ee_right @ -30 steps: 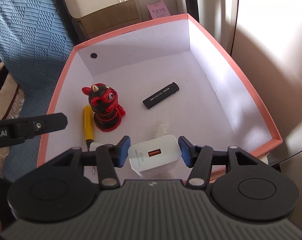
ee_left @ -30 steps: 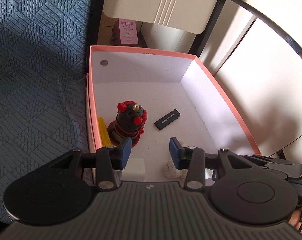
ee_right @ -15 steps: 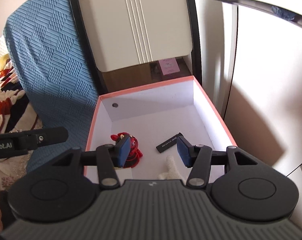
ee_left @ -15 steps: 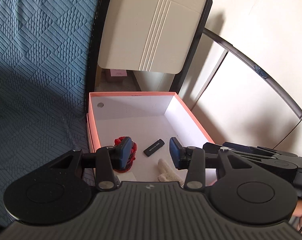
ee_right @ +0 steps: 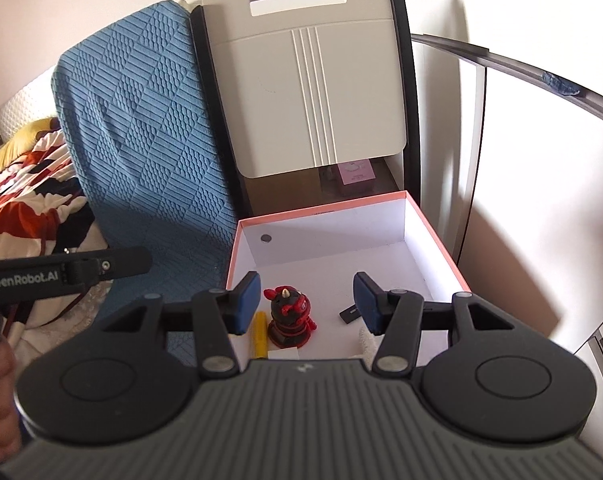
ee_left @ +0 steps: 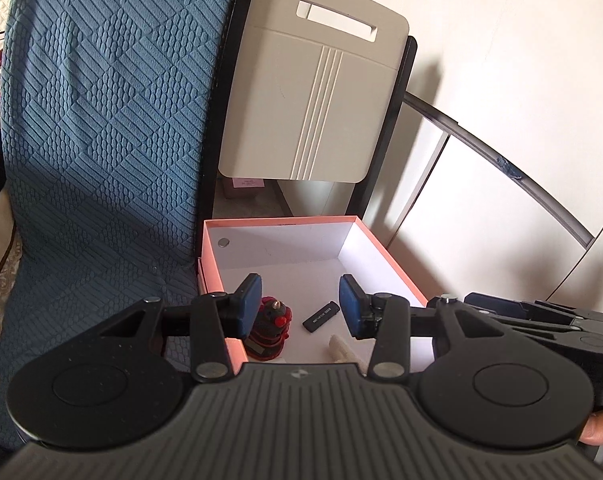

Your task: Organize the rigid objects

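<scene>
**Box holds the small items, both grippers empty above it**

Box (ee_right: 437, 240) sits below my left gripper (ee_left: 299, 304) and right gripper (ee_right: 306, 302), both level, jaws apart, holding nothing. Inside I count one yellow stick (ee_right: 259, 334), one red-and-black figurine (ee_right: 289, 314), one black USB stick (ee_left: 320, 317). One pale chair (ee_right: 305, 92) stands beyond.

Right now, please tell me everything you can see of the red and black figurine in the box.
The red and black figurine is a small toy of glossy, hard-looking material: a round black head with red horns and one pale cone horn on top, red markings on the face, and a dark body on a round red-edged base. It stands upright on the white floor of the pink-rimmed box, near the left wall. The yellow tool lies close beside it; whether they touch is unclear. No gripper holds it.
</scene>
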